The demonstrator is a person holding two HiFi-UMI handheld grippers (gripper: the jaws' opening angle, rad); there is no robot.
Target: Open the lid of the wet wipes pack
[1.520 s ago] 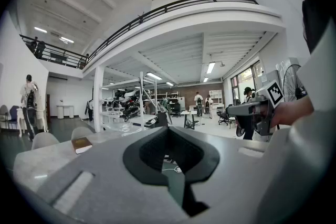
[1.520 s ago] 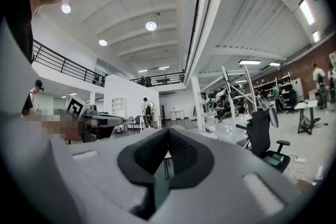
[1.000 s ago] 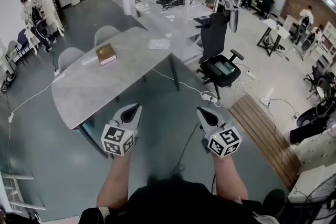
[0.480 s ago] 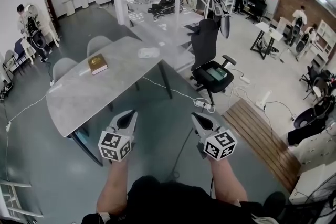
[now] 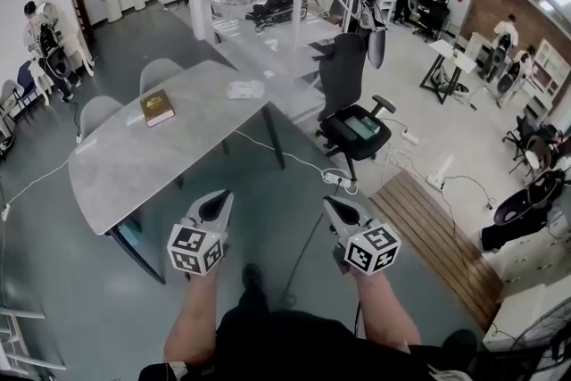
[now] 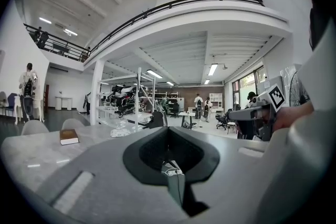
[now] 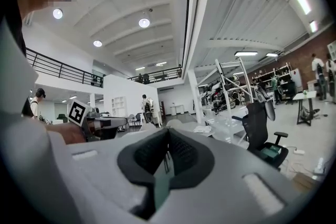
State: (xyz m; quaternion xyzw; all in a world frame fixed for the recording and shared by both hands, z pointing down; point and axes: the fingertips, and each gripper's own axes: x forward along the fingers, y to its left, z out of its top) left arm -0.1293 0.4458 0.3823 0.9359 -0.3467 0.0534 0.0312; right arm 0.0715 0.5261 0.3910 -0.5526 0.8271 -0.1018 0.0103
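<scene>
Vs 0.5 s ago: table [image 5: 125, 161] sits a bit lower and further left in head view, book [image 5: 158, 108] with it. L gripper [image 5: 220, 199] & R gripper [image 5: 333, 204] are in nearly the same spots, side by side over the floor. A shoe [image 5: 252, 277] now shows between the forearms, not seen before.

Both grippers: jaws closed tip to tip, nothing held; each gripper view shows only the pad hollow w/ background behind it.

Wet wipes pack [image 5: 245, 89] lies flat on the table's far end, near the right edge, well apart from both grippers. Lid state too small to tell. Book is left of the pack, apart from it.

Between grippers & pack: bare floor, the table's near corner w/ its dark leg, then most of the tabletop. A cable [image 5: 294, 152] runs across the floor under the table's right side to a power strip. Black office chair [image 5: 352, 107] stands right of the table, 2 grey chairs [image 5: 159, 71] on the far left side, wooden platform [image 5: 437, 227] at right.

L gripper view only: R gripper's marker cube at right, book & pack low on the tabletop, balcony rail [image 6: 157, 8] overhead. R gripper view only: L gripper's cube at left, ceiling lamps. Head view only: floor, cable, shoe
</scene>
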